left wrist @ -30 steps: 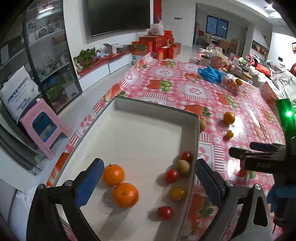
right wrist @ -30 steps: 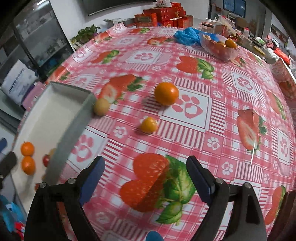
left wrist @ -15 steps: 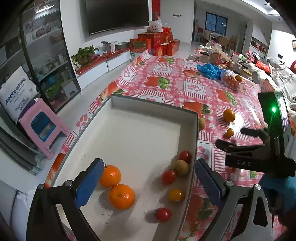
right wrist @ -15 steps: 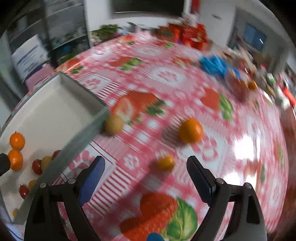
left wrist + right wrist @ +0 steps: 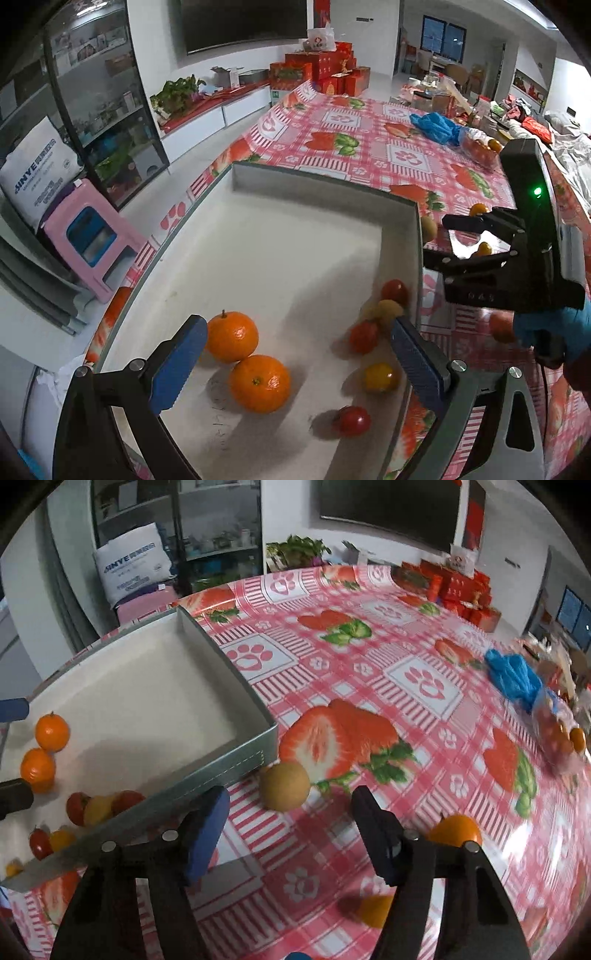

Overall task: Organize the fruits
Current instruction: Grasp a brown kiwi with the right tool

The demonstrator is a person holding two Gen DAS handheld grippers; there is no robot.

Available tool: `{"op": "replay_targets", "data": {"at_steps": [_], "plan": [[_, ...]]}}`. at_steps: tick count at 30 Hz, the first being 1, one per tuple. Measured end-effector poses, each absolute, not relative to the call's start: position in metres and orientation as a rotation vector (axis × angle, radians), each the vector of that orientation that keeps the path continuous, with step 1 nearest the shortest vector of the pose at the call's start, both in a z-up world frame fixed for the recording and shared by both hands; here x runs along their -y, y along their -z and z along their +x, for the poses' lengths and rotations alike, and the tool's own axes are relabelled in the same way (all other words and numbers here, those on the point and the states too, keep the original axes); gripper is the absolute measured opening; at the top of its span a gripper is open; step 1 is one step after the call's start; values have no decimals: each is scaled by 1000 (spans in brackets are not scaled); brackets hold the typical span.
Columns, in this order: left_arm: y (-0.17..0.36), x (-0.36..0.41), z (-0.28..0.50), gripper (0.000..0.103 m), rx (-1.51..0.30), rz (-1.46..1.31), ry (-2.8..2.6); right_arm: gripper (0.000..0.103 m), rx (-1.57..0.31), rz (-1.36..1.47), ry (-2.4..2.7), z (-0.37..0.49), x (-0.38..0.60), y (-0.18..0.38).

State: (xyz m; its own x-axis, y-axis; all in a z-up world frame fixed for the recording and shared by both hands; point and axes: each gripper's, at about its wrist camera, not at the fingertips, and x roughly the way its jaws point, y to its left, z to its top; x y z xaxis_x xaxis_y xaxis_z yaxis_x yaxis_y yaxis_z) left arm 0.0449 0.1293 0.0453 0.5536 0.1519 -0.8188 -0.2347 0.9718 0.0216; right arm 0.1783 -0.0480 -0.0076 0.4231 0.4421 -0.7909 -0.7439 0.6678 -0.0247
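Note:
A grey-walled white tray [image 5: 325,181] holds two oranges [image 5: 258,382], red and yellow cherry tomatoes [image 5: 380,376] and a small brown fruit [image 5: 386,308]. My left gripper [image 5: 291,363] hovers open and empty over the tray's near end. My right gripper [image 5: 291,829] is open and empty, low over the tablecloth; a round brown fruit [image 5: 285,785] lies just beyond its fingertips, beside the tray's corner [image 5: 266,751]. An orange [image 5: 456,830] and a small yellow-orange fruit [image 5: 375,910] lie behind its right finger.
The table has a red-and-white strawberry cloth [image 5: 406,686]. A blue bag [image 5: 513,677] and a clear bag of fruit [image 5: 557,734] lie far right. A pink stool [image 5: 92,236] and glass cabinet stand left of the table.
My right gripper has swung left and forward towards the tray's corner, and the brown fruit now lies just beyond its fingertips. The left gripper has barely moved.

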Motion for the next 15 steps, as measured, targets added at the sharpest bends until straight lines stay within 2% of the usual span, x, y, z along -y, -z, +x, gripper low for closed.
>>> {"op": "replay_targets", "data": {"at_steps": [3,4,5,15], "plan": [[-41,-133,44,99,-975,-99,-243,47,-848,-380,-802,183,46,7],[-39,-133,44,99,-982,-100,-248,33,-851,-369,-811,184,45,6],[-38,-134,43,99,-986,-100,-255,30,-855,-358,-814,185,44,6],[-52,-114,47,99,-966,-70,-222,30,-913,-204,-696,162,96,-24]]}}
